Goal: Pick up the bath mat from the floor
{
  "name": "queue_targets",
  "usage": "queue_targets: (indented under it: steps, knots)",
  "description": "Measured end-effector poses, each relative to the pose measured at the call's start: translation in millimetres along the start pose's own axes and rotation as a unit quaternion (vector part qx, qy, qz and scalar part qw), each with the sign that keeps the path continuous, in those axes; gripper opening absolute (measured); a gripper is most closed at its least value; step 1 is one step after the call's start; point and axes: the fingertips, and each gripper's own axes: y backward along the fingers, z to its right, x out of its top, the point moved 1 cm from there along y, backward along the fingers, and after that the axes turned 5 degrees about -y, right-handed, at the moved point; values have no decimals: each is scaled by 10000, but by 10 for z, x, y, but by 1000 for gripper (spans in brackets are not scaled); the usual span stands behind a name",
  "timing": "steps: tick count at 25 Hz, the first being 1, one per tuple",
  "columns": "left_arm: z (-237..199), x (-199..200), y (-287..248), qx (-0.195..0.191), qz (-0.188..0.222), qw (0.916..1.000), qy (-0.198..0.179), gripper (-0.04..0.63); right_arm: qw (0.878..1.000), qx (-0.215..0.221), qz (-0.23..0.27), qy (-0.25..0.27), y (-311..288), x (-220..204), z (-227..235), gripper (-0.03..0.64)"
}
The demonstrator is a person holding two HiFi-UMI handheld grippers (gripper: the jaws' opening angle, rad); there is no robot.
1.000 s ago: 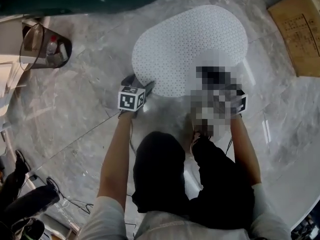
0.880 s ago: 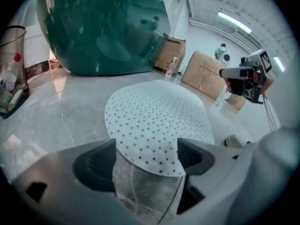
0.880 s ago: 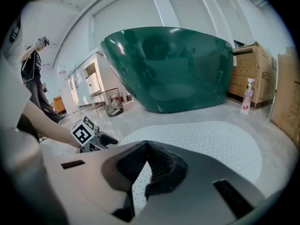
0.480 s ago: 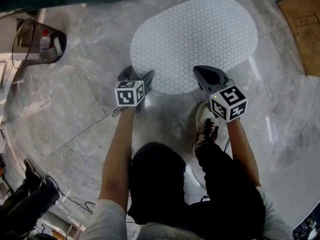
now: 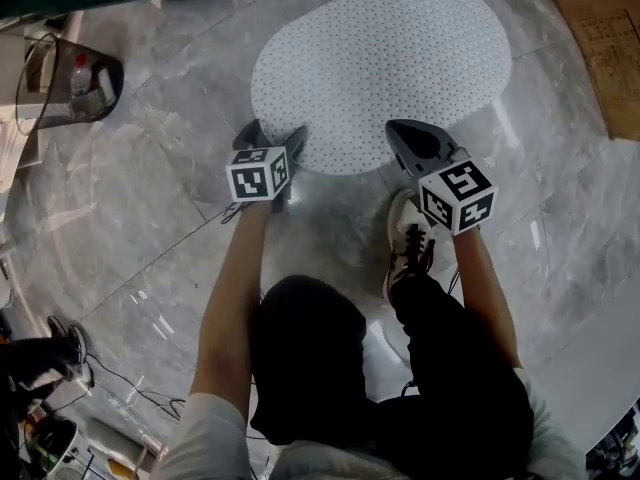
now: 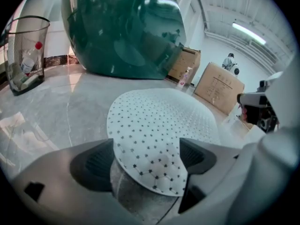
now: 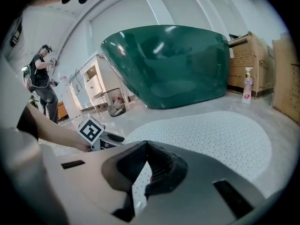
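The white dotted oval bath mat (image 5: 385,63) lies flat on the grey marble floor. My left gripper (image 5: 273,134) is at its near left edge. In the left gripper view the mat's rim (image 6: 152,158) lies between the wide jaws of that gripper (image 6: 147,161), and the pads do not press on it. Those jaws have just been opening. My right gripper (image 5: 393,128) sits at the mat's near right edge with its tips together. In the right gripper view its jaws (image 7: 146,144) meet at the tips, and the mat (image 7: 206,135) stretches beyond them.
A wire bin (image 5: 65,78) with a bottle stands at the left. The dark green tub (image 6: 126,27) is beyond the mat. Cardboard boxes (image 5: 605,38) lie at the right. The person's shoe (image 5: 408,243) is just behind the right gripper. Cables (image 5: 130,398) trail at the lower left.
The right gripper has come down a little to the mat's near edge. The left gripper stays at the mat's edge and has rolled slightly, its jaws a bit wider.
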Motion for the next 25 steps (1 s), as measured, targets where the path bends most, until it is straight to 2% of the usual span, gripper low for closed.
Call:
queue_targets:
  steps: [6,10,12,15,20,21,23,25]
  knots:
    - [101,-27,-10,-98,-3,9998,-165,413,10000,-36,12,-85,35,-37,54,12]
    - [441,5,-76,-612,-94,9975,-336,416,9999,-67,-9,-84,48,-48,80,11]
    - [569,34,-133,-744,-149,9964,-379,416,9999,-88,-17,-54,64,-43,88,12]
    - [559,91,-177,-640,-85,9977,-209,416,9999,-142,-10,-55,115,-46,126,12]
    - [567,138,-287,-467,-152,9984,-292,413,9995,-239,7,-192,193,-125,202,12]
    - [547,143,-305,-370,-192,9986,-328,403,9995,-247,9,-206,202,-140,205,12]
    - [480,145,-327,-109,-257,9987,-434,290,9994,-273,28,-214,223,-148,220,11]
    - [431,145,-342,82,-276,9982,-535,236,9992,-312,79,-225,256,-126,243,11]
